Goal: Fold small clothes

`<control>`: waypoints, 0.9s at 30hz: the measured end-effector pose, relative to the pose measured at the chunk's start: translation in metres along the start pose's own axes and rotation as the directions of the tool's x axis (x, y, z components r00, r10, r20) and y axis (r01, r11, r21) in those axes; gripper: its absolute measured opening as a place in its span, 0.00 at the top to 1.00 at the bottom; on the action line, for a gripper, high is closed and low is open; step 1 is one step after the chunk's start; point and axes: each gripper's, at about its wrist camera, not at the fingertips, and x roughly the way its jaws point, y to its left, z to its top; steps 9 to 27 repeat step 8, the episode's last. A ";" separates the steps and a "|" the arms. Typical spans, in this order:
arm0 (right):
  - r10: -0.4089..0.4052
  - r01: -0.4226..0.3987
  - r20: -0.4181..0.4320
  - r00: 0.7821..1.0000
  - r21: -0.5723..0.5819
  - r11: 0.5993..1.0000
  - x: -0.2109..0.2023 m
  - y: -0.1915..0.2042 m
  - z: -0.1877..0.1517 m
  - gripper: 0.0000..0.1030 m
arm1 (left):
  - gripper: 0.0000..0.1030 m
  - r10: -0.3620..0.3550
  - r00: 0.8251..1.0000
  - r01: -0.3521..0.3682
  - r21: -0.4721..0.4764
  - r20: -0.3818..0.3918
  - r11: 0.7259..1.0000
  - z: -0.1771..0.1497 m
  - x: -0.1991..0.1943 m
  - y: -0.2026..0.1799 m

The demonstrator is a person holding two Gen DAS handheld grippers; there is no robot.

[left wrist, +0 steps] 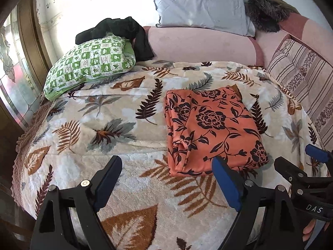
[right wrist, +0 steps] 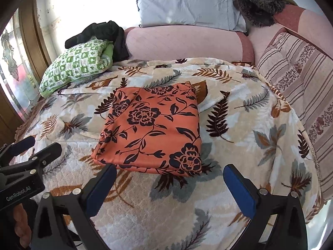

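Observation:
An orange cloth with black flowers [left wrist: 212, 129] lies folded into a neat rectangle on the leaf-patterned blanket [left wrist: 116, 129]. It also shows in the right wrist view [right wrist: 152, 129]. My left gripper [left wrist: 166, 164] is open and empty, hovering just in front of the cloth's near left corner. My right gripper [right wrist: 169, 173] is open and empty, just in front of the cloth's near edge. Each gripper shows at the side of the other's view: the right one in the left wrist view [left wrist: 299, 158], the left one in the right wrist view [right wrist: 39, 145].
A green checked pillow [left wrist: 89, 62] with a black garment [left wrist: 120, 31] on it lies at the back left. A grey pillow [left wrist: 199, 6], a pink bolster [left wrist: 199, 43] and a striped cushion [left wrist: 301, 79] line the back and right. A glass door [left wrist: 14, 79] stands at the left.

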 end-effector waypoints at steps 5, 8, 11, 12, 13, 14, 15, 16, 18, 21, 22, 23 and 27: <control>0.003 -0.003 -0.009 1.000 0.004 1.000 0.009 -0.001 0.006 0.00 | 0.14 -0.028 1.000 0.028 -0.005 -0.003 1.000 0.008 0.010 -0.003; 0.003 -0.003 -0.013 1.000 0.000 1.000 0.014 -0.001 0.010 0.00 | 0.14 -0.028 1.000 0.028 0.003 0.008 1.000 0.013 0.013 -0.006; 0.003 -0.003 -0.013 1.000 0.000 1.000 0.014 -0.001 0.010 0.00 | 0.14 -0.028 1.000 0.028 0.003 0.008 1.000 0.013 0.013 -0.006; 0.003 -0.003 -0.013 1.000 0.000 1.000 0.014 -0.001 0.010 0.00 | 0.14 -0.028 1.000 0.028 0.003 0.008 1.000 0.013 0.013 -0.006; 0.003 -0.003 -0.013 1.000 0.000 1.000 0.014 -0.001 0.010 0.00 | 0.14 -0.028 1.000 0.028 0.003 0.008 1.000 0.013 0.013 -0.006; 0.003 -0.003 -0.013 1.000 0.000 1.000 0.014 -0.001 0.010 0.00 | 0.14 -0.028 1.000 0.028 0.003 0.008 1.000 0.013 0.013 -0.006; 0.003 -0.003 -0.013 1.000 0.000 1.000 0.014 -0.001 0.010 0.00 | 0.14 -0.028 1.000 0.028 0.003 0.008 1.000 0.013 0.013 -0.006; 0.003 -0.003 -0.013 1.000 0.000 1.000 0.014 -0.001 0.010 0.00 | 0.14 -0.028 1.000 0.028 0.003 0.008 1.000 0.013 0.013 -0.006; 0.003 -0.003 -0.013 1.000 0.000 1.000 0.014 -0.001 0.010 0.00 | 0.14 -0.028 1.000 0.028 0.003 0.008 1.000 0.013 0.013 -0.006; 0.003 -0.003 -0.013 1.000 0.000 1.000 0.014 -0.001 0.010 0.00 | 0.14 -0.028 1.000 0.028 0.003 0.008 1.000 0.013 0.013 -0.006; 0.003 -0.003 -0.013 1.000 0.000 1.000 0.014 -0.001 0.010 0.00 | 0.14 -0.028 1.000 0.028 0.003 0.008 1.000 0.013 0.013 -0.006; 0.003 -0.003 -0.013 1.000 0.000 1.000 0.014 -0.001 0.010 0.00 | 0.14 -0.028 1.000 0.028 0.003 0.008 1.000 0.013 0.013 -0.006; 0.003 -0.003 -0.013 1.000 0.000 1.000 0.014 -0.001 0.010 0.00 | 0.14 -0.028 1.000 0.028 0.003 0.008 1.000 0.013 0.013 -0.006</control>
